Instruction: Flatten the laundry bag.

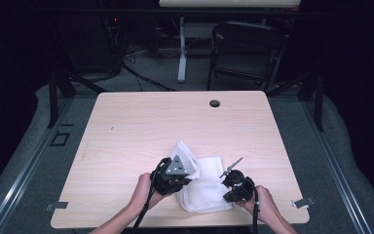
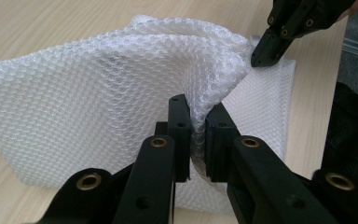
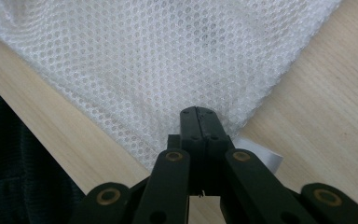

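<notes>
clearly the cloth (image 1: 202, 183) is a white mesh piece, lying near the front edge of the table (image 1: 126, 126), between the two hands. it looks very light and soft, with no stiffness, so it will sag and fold wherever it is not held. the left gripper (image 2: 196, 135) is closed on a raised fold of it, the mesh pinched between the jaws. the right gripper (image 3: 199, 122) has its jaws fully together at a corner of the cloth, near a small white tag (image 3: 260, 157); i judge it pins this corner. best hold is at corners or edges, because the open weave may slip and can snag.
</notes>
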